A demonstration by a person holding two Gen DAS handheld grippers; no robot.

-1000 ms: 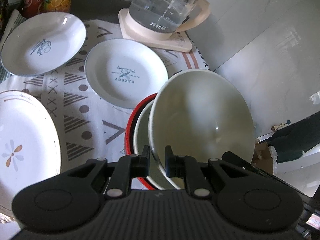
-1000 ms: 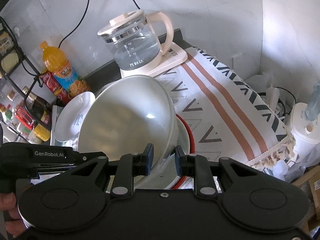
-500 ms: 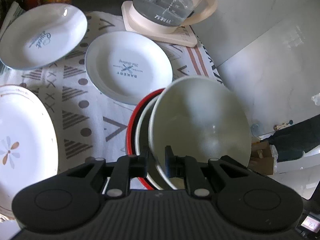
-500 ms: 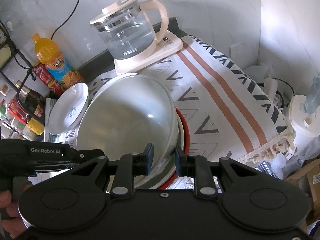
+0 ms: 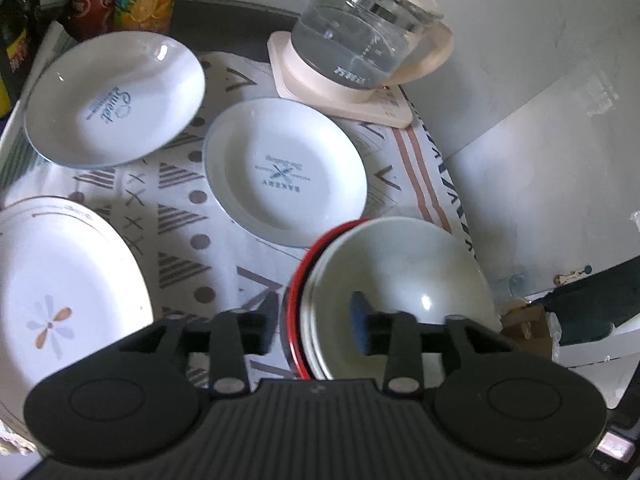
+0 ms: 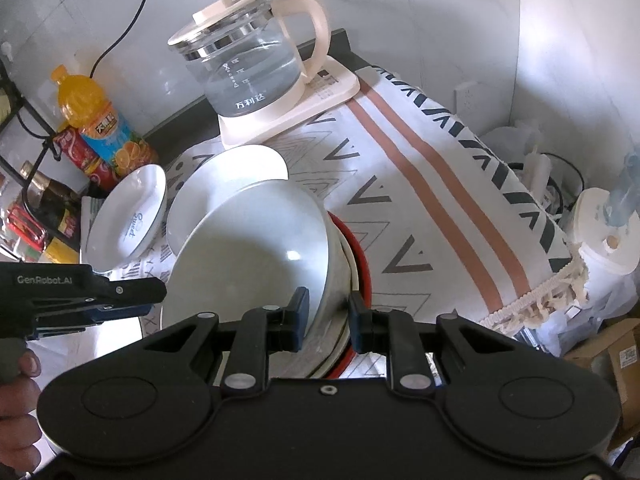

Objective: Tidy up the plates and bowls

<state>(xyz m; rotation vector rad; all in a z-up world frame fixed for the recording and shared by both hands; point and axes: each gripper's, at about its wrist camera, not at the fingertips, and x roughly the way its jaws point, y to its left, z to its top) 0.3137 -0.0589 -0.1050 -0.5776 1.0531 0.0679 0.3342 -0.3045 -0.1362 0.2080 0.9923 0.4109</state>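
Observation:
A pale green bowl (image 5: 400, 272) sits nested in another bowl inside a red-rimmed bowl (image 5: 298, 280) on the patterned cloth. It also shows in the right wrist view (image 6: 256, 256). My left gripper (image 5: 314, 322) is open, its fingers astride the near rim of the stack. My right gripper (image 6: 324, 320) is open too, its fingers either side of the green bowl's rim. A "Bakery" plate (image 5: 286, 172), a "Sweet" plate (image 5: 116, 100) and a large flower plate (image 5: 60, 288) lie on the cloth.
A glass kettle (image 6: 256, 68) on its cream base stands at the back. An orange juice bottle (image 6: 100, 124) and other bottles stand at the back left. The cloth (image 6: 440, 184) hangs over the table's right edge, with clutter beyond.
Both grippers have opened and let go of the green bowl, which has dropped from tilted to nested flat in the stack.

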